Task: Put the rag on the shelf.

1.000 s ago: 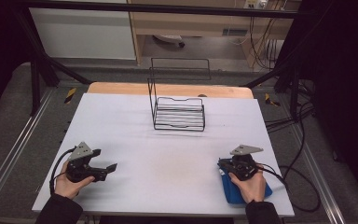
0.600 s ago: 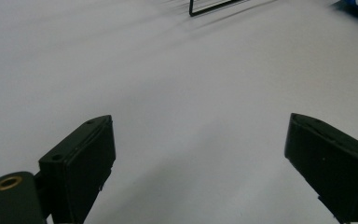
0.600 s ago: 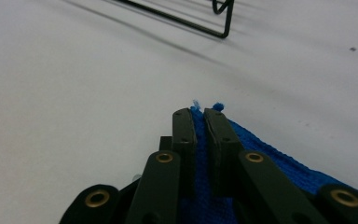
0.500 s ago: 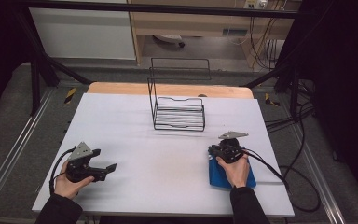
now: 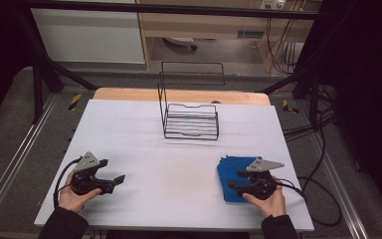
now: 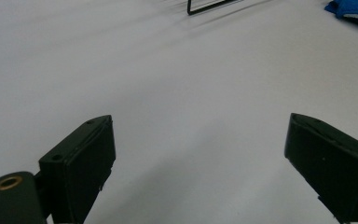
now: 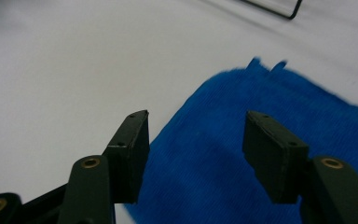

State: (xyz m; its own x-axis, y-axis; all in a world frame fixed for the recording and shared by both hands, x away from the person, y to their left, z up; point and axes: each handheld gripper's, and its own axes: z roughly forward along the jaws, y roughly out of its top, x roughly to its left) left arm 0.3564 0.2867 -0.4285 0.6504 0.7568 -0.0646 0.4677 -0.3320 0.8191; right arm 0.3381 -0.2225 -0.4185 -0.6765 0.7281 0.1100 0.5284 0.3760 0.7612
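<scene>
Right gripper opening over the blue cloth

Jaws have just been parting, nothing between them, cloth lying near the table's right front corner; left gripper is waiting open. Closing too high is risking pinching only air.

Blue cloth: soft woven fabric, showing a fine ribbed, slightly fuzzy nap; matt throughout.

Tabletop: covered in a smooth pale sheet, looking matt with a faint sheen in the left gripper view; a strip of bare light wood is showing along the far edge, smooth and satin.

Wire rack: thin black metal rod, smooth, appearing coated and low-gloss.

Right tool: jaws are looking like hard black plastic, matt, with small brass-coloured metal insets shining dully.

Left tool: same matt black plastic, pads looking smooth, one brass-coloured inset.
</scene>
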